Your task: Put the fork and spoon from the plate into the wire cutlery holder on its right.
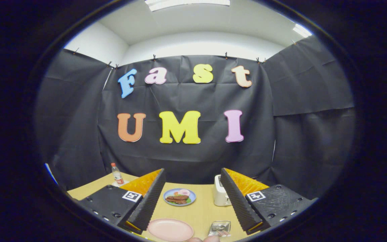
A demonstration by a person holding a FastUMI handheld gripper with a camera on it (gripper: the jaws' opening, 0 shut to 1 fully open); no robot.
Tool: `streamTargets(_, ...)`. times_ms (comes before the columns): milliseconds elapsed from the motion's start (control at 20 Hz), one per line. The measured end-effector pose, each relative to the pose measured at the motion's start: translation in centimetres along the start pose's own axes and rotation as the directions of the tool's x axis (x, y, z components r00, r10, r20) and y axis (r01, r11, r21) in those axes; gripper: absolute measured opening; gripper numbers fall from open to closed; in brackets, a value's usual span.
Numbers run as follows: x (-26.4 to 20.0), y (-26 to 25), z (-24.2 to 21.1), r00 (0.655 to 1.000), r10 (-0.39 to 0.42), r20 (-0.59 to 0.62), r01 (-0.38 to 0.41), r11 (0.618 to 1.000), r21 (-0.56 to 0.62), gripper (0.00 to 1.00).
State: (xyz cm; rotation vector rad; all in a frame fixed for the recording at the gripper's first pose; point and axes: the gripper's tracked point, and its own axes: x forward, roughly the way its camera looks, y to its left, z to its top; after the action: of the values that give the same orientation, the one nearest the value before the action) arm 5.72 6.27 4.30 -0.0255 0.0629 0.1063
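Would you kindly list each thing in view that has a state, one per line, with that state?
Gripper: open, fingers wide apart, holding nothing.
Pink plate: flat on the table between the fingers, nothing on it.
Wire cutlery holder: right of the pink plate, cutlery lying in it.
Blue plate: beyond the fingers, food on it.
Toaster: upright, by the right finger.
Bottle: upright, capped.

Ribbed gripper [192, 201] fingers, square tags, screws
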Motion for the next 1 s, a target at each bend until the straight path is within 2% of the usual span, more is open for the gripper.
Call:
streamTargets(350, -0.9, 2.1, -0.4, 1.000, 0.027, 0.001, -0.027, 1.000, -0.004, 0.97)
streamTargets(1000, -0.3, 2.7, -0.9, 0.999, 0.051, -0.014, -0.051, 0.998, 0.023, 0.97)
